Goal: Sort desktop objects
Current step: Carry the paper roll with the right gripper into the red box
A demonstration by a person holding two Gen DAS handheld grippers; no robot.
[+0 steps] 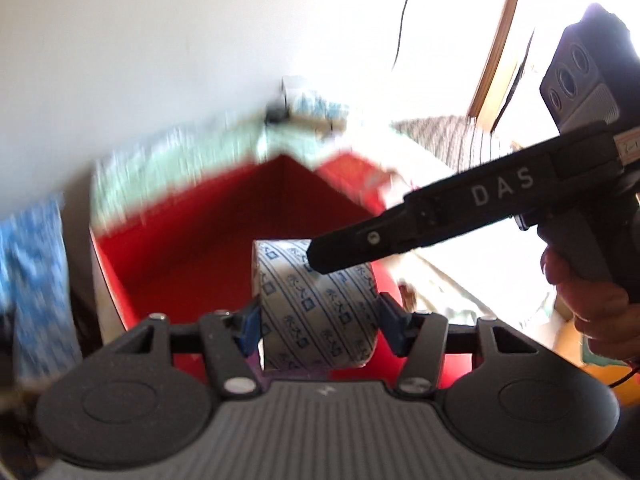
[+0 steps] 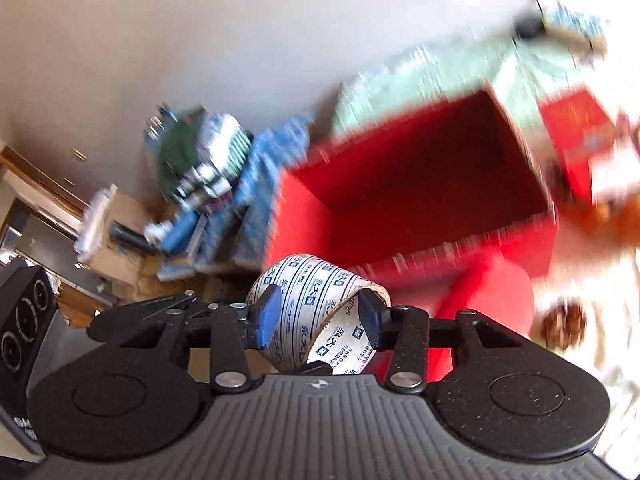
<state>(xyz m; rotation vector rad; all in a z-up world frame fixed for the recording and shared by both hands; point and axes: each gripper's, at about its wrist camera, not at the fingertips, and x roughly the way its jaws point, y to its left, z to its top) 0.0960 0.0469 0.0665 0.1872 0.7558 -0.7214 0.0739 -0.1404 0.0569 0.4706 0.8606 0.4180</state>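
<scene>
**Both tongs on one tape roll above the red box**

The red box [image 2: 420, 184] is the largest thing in sight. It stands open at the top, its inside dark red, and it fills the middle of both wrist views. Behind its far edge lies a blurred heap of pale green and blue patterned packets [image 2: 256, 168], pushed against the wall. Past the box's right edge, in the right wrist view, sit a smaller red carton [image 2: 576, 124] and some brown things too smeared to name.

The tape roll [image 1: 320, 304], white with blue printing, hangs in the air at the box's near edge, in front of its opening.

The left tongs [image 1: 318, 320] are clenched on the roll: their blue pads [image 1: 248, 328] press its two flat sides.

The right tongs [image 2: 318, 316] grasp the same roll, one pad on the outer face and the other inside the ring, pinching the wall between them. In the left wrist view their black finger reaches in from the right to the roll's top, with a hand [image 1: 588, 300] around the handle.
</scene>
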